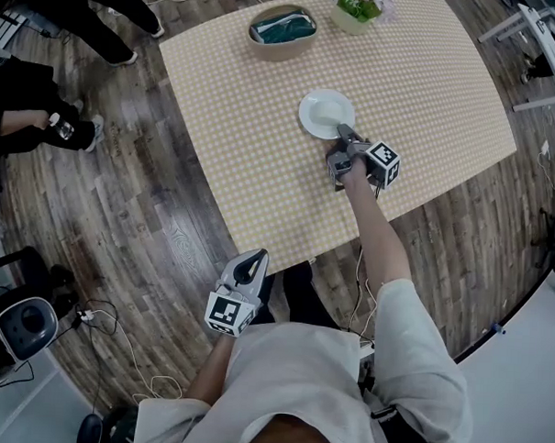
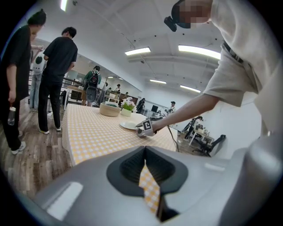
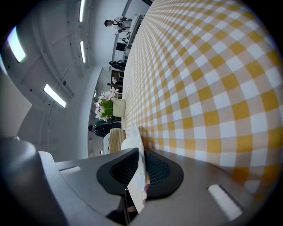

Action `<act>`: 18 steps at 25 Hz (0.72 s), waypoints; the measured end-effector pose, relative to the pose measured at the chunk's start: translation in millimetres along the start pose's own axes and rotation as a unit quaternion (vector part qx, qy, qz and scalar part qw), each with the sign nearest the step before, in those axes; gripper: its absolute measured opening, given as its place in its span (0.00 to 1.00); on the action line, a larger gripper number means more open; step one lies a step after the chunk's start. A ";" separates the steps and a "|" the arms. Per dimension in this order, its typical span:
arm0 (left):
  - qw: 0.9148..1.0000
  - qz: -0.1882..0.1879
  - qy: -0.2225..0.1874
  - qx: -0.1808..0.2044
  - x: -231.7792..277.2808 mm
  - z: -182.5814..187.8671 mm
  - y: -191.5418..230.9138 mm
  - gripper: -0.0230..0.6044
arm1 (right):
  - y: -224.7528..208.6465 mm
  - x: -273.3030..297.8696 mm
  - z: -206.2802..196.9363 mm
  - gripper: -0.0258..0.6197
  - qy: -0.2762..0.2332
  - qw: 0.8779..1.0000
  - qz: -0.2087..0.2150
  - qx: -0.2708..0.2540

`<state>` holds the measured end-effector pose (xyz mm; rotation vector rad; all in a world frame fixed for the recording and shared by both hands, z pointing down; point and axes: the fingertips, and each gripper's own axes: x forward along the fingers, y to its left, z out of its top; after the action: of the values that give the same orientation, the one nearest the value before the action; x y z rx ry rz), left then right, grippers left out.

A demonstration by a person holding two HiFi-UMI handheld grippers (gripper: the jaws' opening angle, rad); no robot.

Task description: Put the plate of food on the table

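The plate is white, round and shallow; its contents cannot be made out. It lies flat, face up, near the centre of the table. Being round, it has no long axis. The right gripper reaches in from the near edge, fingers closed on the plate's near rim. The left gripper is held by the near corner, fingers together, empty.

R gripper at plate rim.
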<state>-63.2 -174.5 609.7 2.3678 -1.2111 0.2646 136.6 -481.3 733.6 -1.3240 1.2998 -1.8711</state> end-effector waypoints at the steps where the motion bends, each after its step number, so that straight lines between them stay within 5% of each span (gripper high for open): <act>1: 1.000 -0.001 0.000 0.000 0.5 0.0 0.5 0.05 | 2.1 0.1 0.3 0.11 -0.001 1.000 0.008 0.004; 9: 1.000 -0.006 -0.001 0.001 1.1 0.4 0.3 0.05 | 18.1 -0.7 -5.0 0.35 0.026 0.998 0.054 -0.009; 13: 1.000 -0.009 -0.001 0.001 2.0 0.6 -1.9 0.05 | 21.1 -2.9 -13.6 0.38 0.076 0.992 0.045 -0.087; 18: 1.000 -0.013 0.000 -0.001 4.8 1.8 -2.5 0.05 | 19.9 -4.7 -28.7 0.39 0.136 0.971 0.016 -0.195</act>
<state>-58.4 -177.5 609.1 2.3814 -1.1787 0.2544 110.0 -473.9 711.6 -1.2443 1.8969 -1.8885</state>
